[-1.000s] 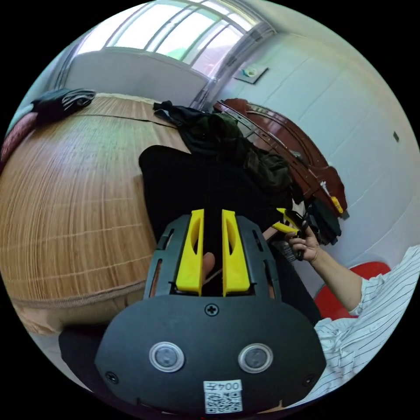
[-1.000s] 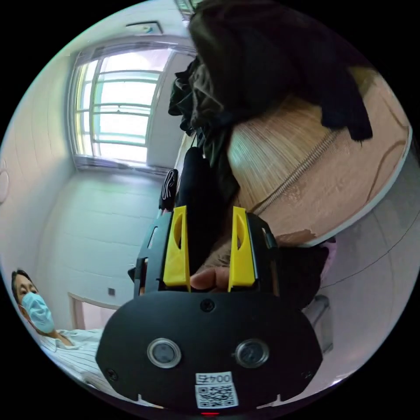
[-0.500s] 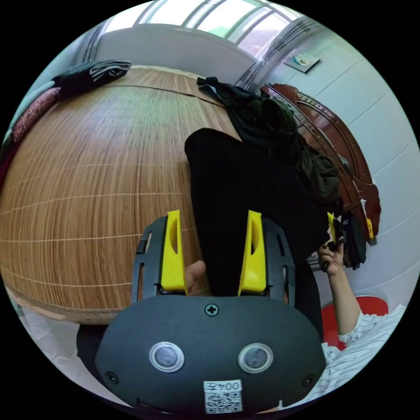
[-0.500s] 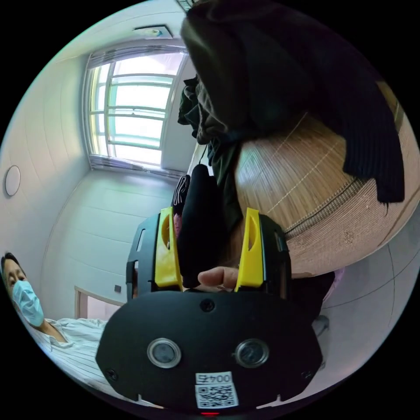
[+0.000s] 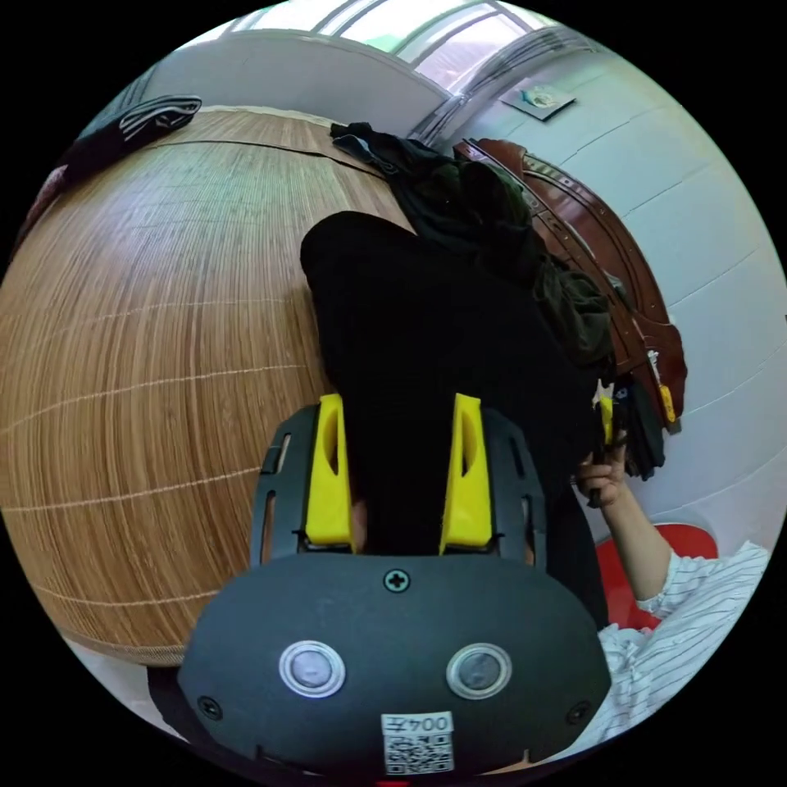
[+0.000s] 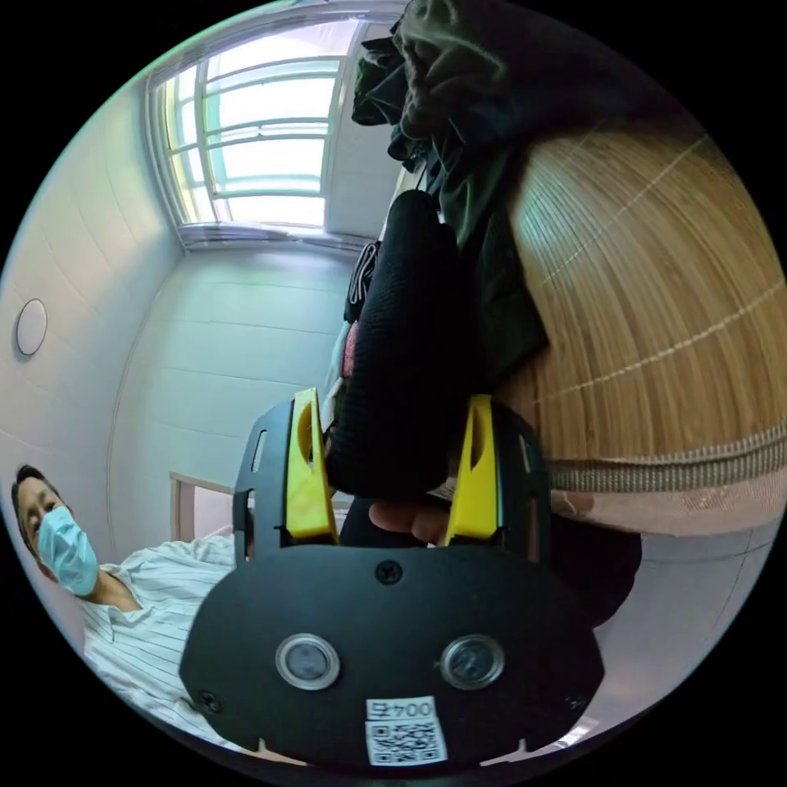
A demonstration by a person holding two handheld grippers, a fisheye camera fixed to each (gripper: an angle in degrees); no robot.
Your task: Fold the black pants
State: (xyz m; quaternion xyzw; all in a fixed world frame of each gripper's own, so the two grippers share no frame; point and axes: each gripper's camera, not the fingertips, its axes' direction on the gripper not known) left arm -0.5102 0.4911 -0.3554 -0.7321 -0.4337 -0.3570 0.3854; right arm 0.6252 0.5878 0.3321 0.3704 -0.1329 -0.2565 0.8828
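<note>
Jaws of my left hand-held gripper (image 5: 399, 475) spread wide, straddling the black pants (image 5: 426, 336) – no squeeze on the cloth. My right hand-held gripper (image 6: 392, 479) is equally wide, pants between its jaws. Pants lie folded on the bamboo mat (image 5: 156, 328) of the bed, touching a dark clothes pile (image 5: 484, 221) by the headboard (image 5: 623, 279).

The left gripper (image 5: 398, 471), nearly closed a second ago, now has its jaws spread over the black pants (image 5: 426, 344). The right gripper (image 6: 389, 467) has opened wider too, around the folded edge.
</note>
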